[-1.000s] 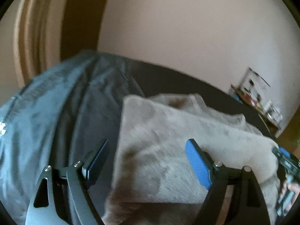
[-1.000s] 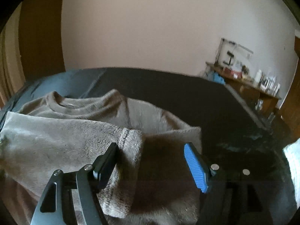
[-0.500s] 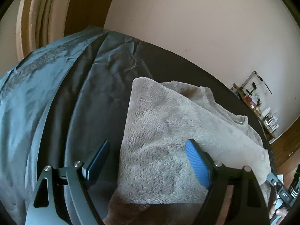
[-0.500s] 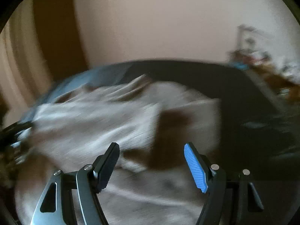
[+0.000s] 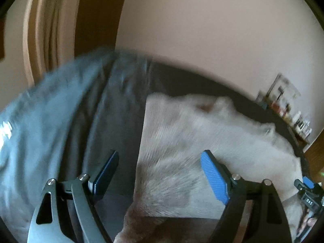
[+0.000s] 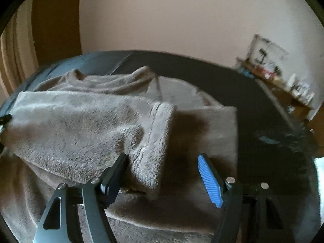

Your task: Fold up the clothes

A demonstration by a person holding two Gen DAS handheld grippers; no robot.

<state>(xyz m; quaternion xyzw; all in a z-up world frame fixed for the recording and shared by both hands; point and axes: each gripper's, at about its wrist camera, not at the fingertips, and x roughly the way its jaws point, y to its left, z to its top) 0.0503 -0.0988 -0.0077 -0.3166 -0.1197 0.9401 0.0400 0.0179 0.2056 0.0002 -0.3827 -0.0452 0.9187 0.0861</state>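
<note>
A beige fleece sweater (image 6: 85, 125) lies on a dark bed cover (image 6: 263, 109), with a sleeve folded across its body and the cuff (image 6: 156, 141) hanging toward me. My right gripper (image 6: 162, 172) is open, its jaws either side of the cuff, not closed on it. In the left wrist view the sweater (image 5: 202, 141) is blurred, and my left gripper (image 5: 160, 174) is open over its left edge, holding nothing. The right gripper's tip (image 5: 307, 194) shows at that view's right edge.
The bed cover (image 5: 60, 121) is grey-blue on the left side. A wooden shelf with bottles and a clear box (image 6: 283, 75) stands at the right wall. A door frame (image 5: 40, 30) is at the left. The pale wall (image 6: 172, 16) is behind the bed.
Both views swung and blurred half a second ago; the right view is back near its earlier framing, with the cuff closer between the jaws. Both grippers stayed open.
</note>
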